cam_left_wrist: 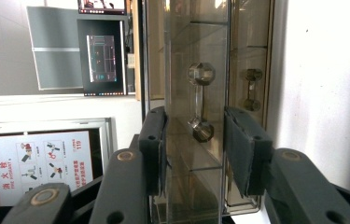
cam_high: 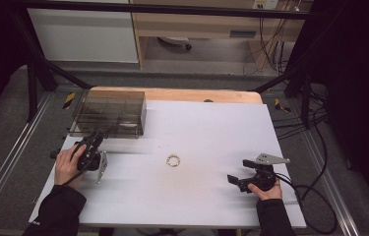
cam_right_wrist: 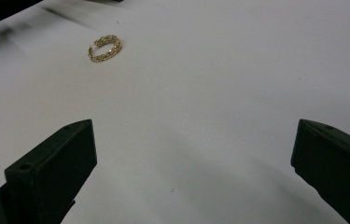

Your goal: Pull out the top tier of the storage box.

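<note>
Bracelet (cam_high: pixel 173 160) of gold-coloured links lies flat in a small ring on the white table (cam_high: pixel 206 196), about midway between the two hands and touched by neither tool. Nearest the person, the right gripper (cam_high: pixel 237 178) is held low over the table on the right-hand side, well apart from the bracelet; the right gripper view looks along its two black jaws, which stand spread wide with nothing between them but bare white surface, and the bracelet (cam_right_wrist: pixel 105 47) shows farther off, ahead and to the left of the gap. A grey three-cornered plate sits on top of this gripper and a black cable trails from it off the table's right edge. On the left-hand side, a little farther from the person, the left gripper (cam_high: pixel 95 139) is turned on its side and pointed at the clear storage box (cam_high: pixel 108 114) that stands near the table's far left corner. In the left gripper view its jaws are part open and sit on either side of a smoky clear drawer front (cam_left_wrist: pixel 196 154) with a small two-knobbed handle (cam_left_wrist: pixel 199 102); the pads are just beside the plastic, and whether they press it cannot be told. A second handle of the same kind shows on the next drawer (cam_left_wrist: pixel 251 88). Beyond the table lie a grey floor, pale cabinets and loose cables.
</note>
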`<state>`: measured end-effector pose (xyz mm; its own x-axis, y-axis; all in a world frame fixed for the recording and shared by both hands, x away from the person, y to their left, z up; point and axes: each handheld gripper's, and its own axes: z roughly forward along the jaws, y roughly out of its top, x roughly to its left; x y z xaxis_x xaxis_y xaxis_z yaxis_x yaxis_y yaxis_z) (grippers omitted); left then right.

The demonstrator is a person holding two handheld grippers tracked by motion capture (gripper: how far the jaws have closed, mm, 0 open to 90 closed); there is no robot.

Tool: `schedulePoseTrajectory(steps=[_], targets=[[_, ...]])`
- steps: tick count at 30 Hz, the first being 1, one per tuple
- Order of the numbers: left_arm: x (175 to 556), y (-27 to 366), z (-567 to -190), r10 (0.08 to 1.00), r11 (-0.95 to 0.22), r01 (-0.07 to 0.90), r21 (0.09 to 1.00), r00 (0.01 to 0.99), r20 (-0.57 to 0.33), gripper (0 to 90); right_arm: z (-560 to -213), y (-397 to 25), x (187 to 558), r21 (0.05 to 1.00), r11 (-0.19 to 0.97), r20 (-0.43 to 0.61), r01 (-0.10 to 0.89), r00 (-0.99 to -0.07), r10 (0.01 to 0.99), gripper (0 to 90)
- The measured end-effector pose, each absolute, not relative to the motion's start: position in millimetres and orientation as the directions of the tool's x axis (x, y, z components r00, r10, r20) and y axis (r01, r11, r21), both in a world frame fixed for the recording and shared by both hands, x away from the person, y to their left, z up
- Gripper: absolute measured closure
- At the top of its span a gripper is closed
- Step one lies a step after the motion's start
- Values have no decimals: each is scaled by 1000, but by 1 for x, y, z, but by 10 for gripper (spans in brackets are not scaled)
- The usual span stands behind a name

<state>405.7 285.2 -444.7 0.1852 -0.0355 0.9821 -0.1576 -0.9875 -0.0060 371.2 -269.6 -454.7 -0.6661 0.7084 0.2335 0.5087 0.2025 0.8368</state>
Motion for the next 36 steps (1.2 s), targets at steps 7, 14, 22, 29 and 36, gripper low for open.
schedulePoseTrajectory(steps=[7,14,22,29,36], targets=[[404,283,-445,-30,-989,-150,-1,188,982,609,-455,-270,371,836,204,232,508,-666,709,6],[403,283,-446,-26,-989,-148,2,188,982,609,-455,-270,371,837,202,233,509,-665,709,6],[403,283,-446,-19,-989,-149,11,197,980,609,-455,-270,371,837,203,233,508,-666,709,6],[404,285,-445,6,-986,-161,42,219,976,575,-455,-270,371,836,203,233,509,-665,709,6],[405,285,-443,36,-984,-157,81,269,963,489,-455,-269,371,836,204,233,510,-666,709,6]])
